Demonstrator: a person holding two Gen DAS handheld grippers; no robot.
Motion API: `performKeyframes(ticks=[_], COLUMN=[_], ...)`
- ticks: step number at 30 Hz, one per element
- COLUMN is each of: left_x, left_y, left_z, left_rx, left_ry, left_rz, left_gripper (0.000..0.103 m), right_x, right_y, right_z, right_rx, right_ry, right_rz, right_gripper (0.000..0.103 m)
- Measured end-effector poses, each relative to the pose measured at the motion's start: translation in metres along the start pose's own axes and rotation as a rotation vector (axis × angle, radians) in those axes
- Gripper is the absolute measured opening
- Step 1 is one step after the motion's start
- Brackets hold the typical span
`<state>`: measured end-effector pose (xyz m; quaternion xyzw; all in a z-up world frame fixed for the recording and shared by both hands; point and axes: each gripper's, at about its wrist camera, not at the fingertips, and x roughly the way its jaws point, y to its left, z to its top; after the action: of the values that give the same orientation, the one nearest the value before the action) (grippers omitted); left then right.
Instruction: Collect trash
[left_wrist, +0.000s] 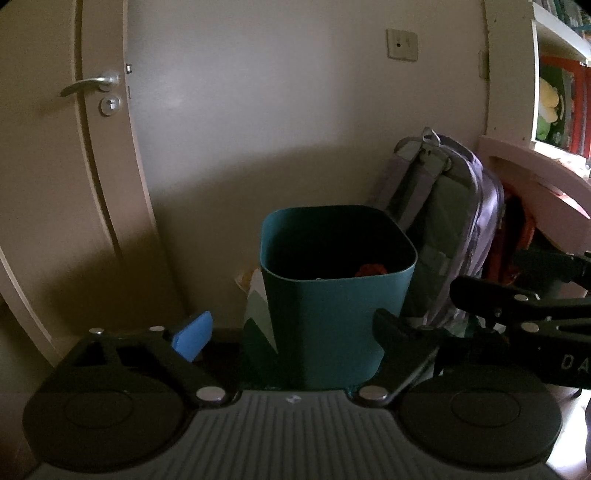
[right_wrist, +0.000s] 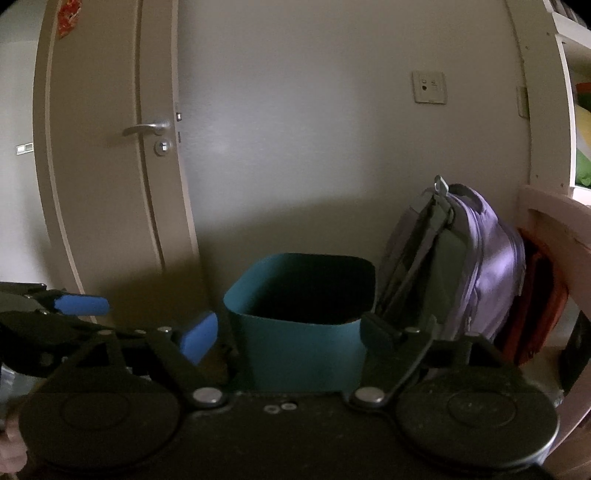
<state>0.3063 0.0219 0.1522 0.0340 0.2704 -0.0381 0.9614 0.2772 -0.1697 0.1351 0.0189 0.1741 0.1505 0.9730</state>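
Observation:
A teal square bin (left_wrist: 334, 295) stands on the floor against the wall, straight ahead in both views (right_wrist: 301, 321). Something red (left_wrist: 370, 269) lies inside it. My left gripper (left_wrist: 291, 332) is open and empty, its fingers spread to either side of the bin, a little short of it. My right gripper (right_wrist: 290, 332) is open and empty too, framing the bin the same way. The right gripper shows at the right edge of the left wrist view (left_wrist: 517, 306). The left gripper shows at the left edge of the right wrist view (right_wrist: 74, 306).
A purple and grey backpack (left_wrist: 450, 229) leans on the wall right of the bin. A cream door (left_wrist: 55, 166) with a metal handle is at left. A pink shelf unit (left_wrist: 535, 173) stands at right. White and green paper (left_wrist: 256, 306) is tucked left of the bin.

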Motion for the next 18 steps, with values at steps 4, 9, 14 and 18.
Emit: performKeyframes(ticks=[4,9,14,18], left_x=[-0.011,-0.021,-0.032,-0.040], left_y=[0.001,0.004,0.005,0.008], left_z=[-0.009,-0.016,-0.019,-0.021], left_rx=[-0.003,-0.012,-0.023,-0.042], left_ry=[-0.009,-0.019,-0.045,-0.056], left_rz=[0.006,-0.005,-0.003,-0.008], left_gripper=[0.097,0.097,0.097,0.097], right_x=[-0.007,-0.015,-0.022,-0.026], right_y=[0.002,0.004,0.005,0.007], right_z=[-0.007,-0.012,-0.014,-0.015], right_rx=[0.007,0.002,0.002,-0.005], right_ry=[-0.002,-0.008,-0.018,-0.026], right_rz=[0.005,0.008,0.007,0.006], right_gripper=[0.085,0.086,0.086,0.087])
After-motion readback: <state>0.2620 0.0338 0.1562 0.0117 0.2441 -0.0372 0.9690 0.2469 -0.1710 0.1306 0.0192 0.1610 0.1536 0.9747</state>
